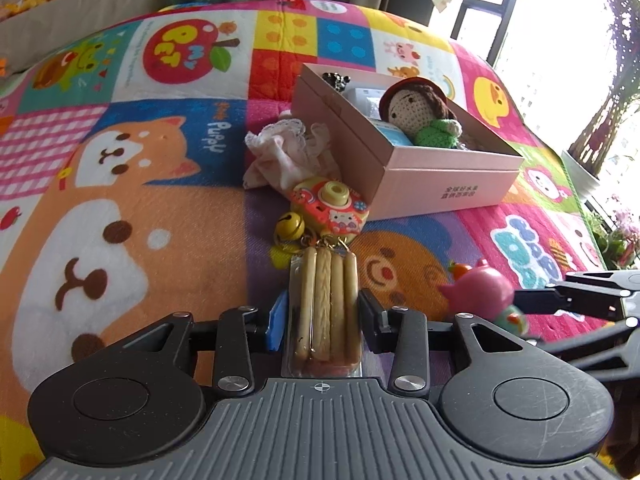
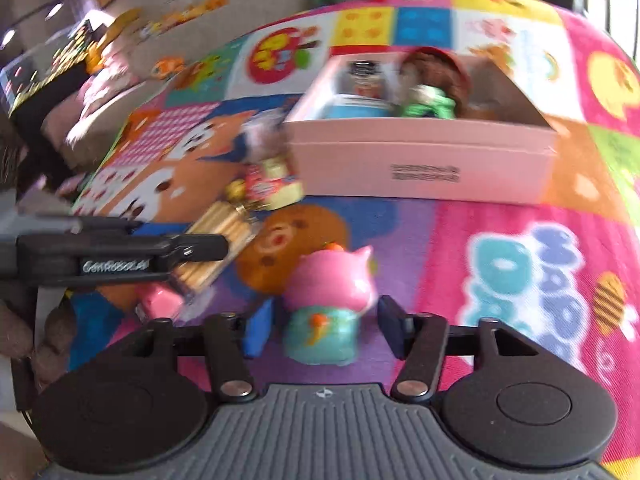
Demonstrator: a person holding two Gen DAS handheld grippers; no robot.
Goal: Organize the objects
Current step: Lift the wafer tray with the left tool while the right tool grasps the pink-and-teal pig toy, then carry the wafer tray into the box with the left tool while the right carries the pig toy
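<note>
A bright patchwork play mat (image 1: 132, 184) printed with cartoon animals covers the whole surface. Toward its far side sits an open pink cardboard box (image 1: 432, 176). Inside the box lies a crocheted doll (image 1: 424, 114) with brown hair, a red hat and a green dress, beside a small light-blue box (image 1: 396, 134) and a dark little figure (image 1: 336, 80) at the far corner. Against the box's left wall rests a crumpled white lace cloth (image 1: 286, 152).

Just in front of the cloth, touching the box's near corner, lies a round orange toy camera charm (image 1: 330, 208) with a yellow bell (image 1: 291, 224) beside it. Hooked to the charm is a clear packet of biscuit sticks (image 1: 326, 312), which runs back between the left tongs (image 1: 324, 320). Those tongs are clenched on the packet, their pads tight against its two sides.

To the right, on the purple patch of the mat, stands a pink pig figurine (image 2: 332, 308) with a teal body. It is between the fingers of the right tongs (image 2: 324, 330), which are released: a gap shows on each side of the toy. The right wrist view is blurred, so the pig's finer details cannot be read.
</note>
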